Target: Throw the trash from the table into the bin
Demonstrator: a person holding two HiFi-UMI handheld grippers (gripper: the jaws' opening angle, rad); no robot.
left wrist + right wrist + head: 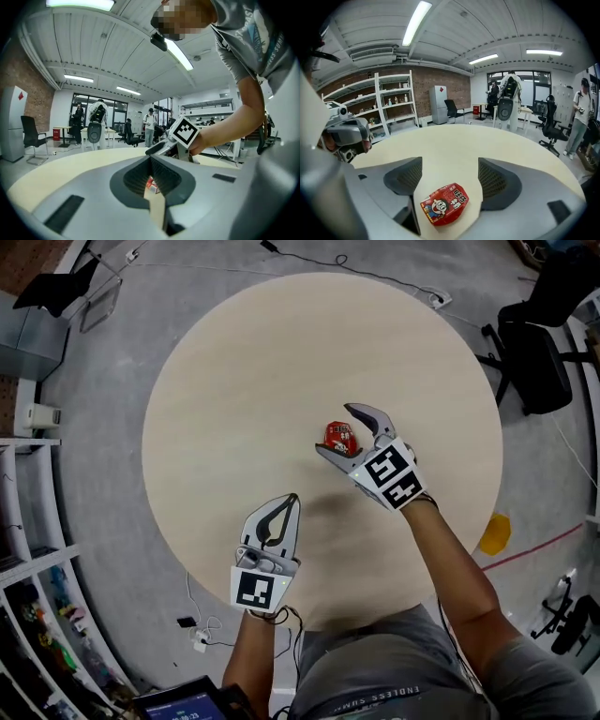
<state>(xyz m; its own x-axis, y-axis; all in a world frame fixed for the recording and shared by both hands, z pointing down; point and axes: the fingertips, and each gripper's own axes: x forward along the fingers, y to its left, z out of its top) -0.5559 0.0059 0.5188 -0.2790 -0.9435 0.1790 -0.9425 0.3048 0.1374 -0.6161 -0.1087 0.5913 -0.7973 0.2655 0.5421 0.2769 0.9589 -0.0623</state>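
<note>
Right tongs [336, 430] spread wide round red snack wrapper [444, 204] lying on desk [234, 381], frame centre-right; left tongs [294, 498] pressed together. Best: lower more, centre wrapper btw them, then squeeze.

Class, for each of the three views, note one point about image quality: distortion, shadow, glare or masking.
Head view: sharp, evenly lit, only faint shadows on the table. Left gripper view: heavy fisheye bending, dark corners, a mosaic patch over a face. Right gripper view: same fisheye curve, ceiling lights blown white, red packet sharp.
</note>
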